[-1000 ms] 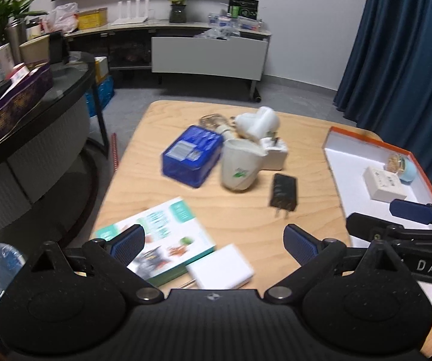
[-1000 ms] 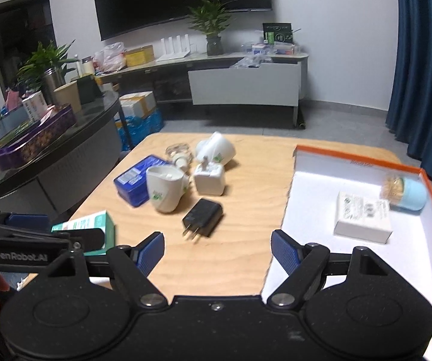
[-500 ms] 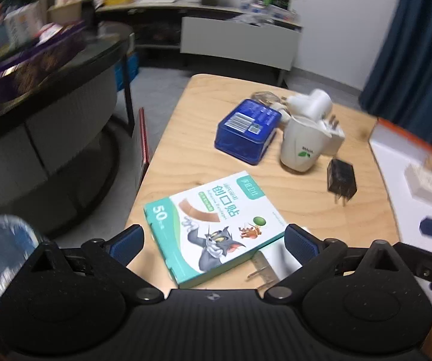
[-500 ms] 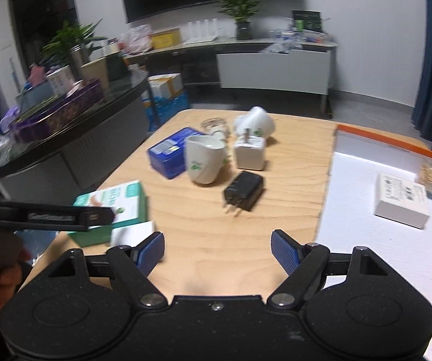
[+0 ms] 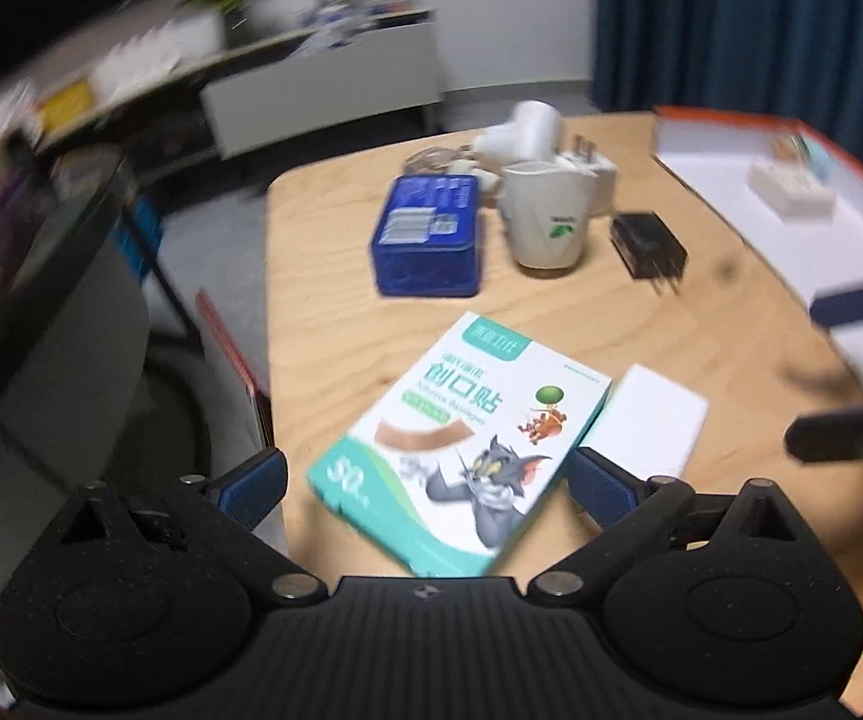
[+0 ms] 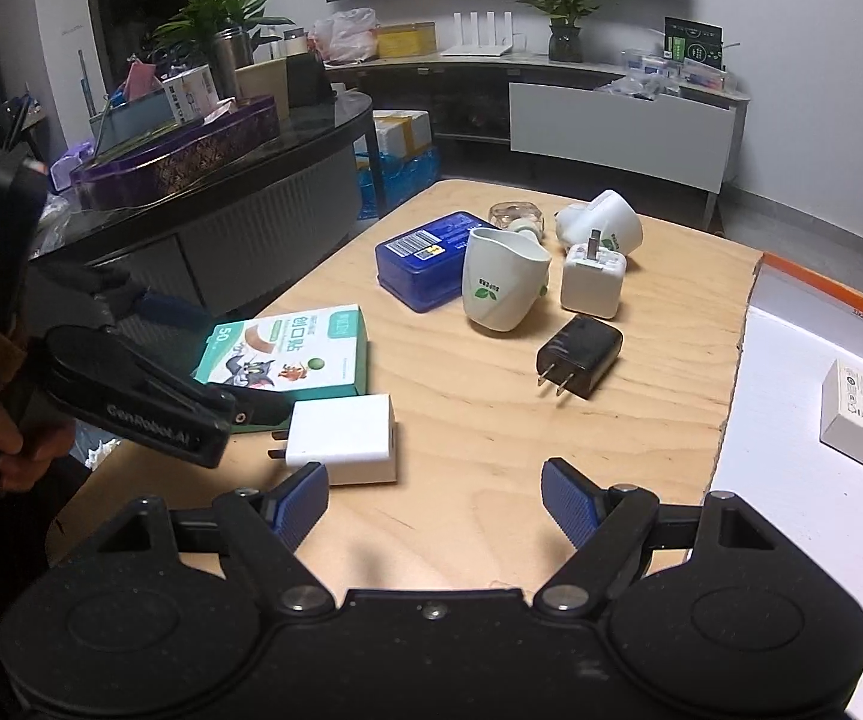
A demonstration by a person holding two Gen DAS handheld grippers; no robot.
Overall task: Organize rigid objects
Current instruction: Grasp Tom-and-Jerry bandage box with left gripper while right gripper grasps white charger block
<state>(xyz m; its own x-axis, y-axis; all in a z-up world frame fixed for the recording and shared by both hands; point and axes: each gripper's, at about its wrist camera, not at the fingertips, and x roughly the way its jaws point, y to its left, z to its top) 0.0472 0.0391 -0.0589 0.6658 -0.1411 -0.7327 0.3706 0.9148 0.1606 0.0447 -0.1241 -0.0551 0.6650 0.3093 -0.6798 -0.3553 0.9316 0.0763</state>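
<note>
the left gripper (image 5: 422,489) has its fingers wide apart over the near end of the bandage box (image 5: 461,438), not touching it. a white charger (image 6: 342,438) lies just right of the box. the right gripper (image 6: 434,501) is also spread wide, holding nothing, above bare wooden table (image 6: 491,420). the orange-rimmed tray (image 6: 791,480) sits right.
</note>
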